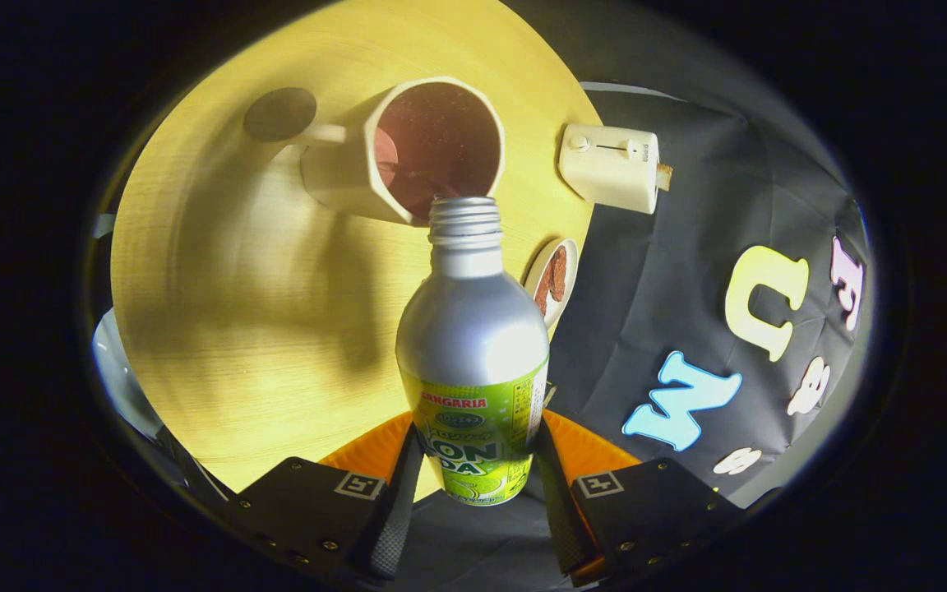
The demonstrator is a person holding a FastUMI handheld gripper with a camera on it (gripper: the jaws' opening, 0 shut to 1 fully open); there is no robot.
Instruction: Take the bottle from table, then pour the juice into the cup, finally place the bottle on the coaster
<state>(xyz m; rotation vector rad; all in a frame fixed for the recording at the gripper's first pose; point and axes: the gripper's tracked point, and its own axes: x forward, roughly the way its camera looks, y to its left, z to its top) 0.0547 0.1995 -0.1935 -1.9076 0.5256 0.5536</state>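
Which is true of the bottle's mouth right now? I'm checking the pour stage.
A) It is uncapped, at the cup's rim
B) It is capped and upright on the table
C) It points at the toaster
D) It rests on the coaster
A: held between both fingers of the gripper, the bottle shows bare neck threads meeting the rim of the cup.

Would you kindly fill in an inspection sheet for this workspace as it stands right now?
Surface: round wooden table, shadowed in places.
Job's things: bottle, uncapped, its mouth at the rim of the cup; dark round coaster beyond the cup.
Clutter: toaster with a slice sticking out; small plate holding something brown.
Grippers: gripper shut on the bottle, both fingers pressing its labelled lower part.
Cables: nothing seen.
Surroundings: black cloth wall beside the table.
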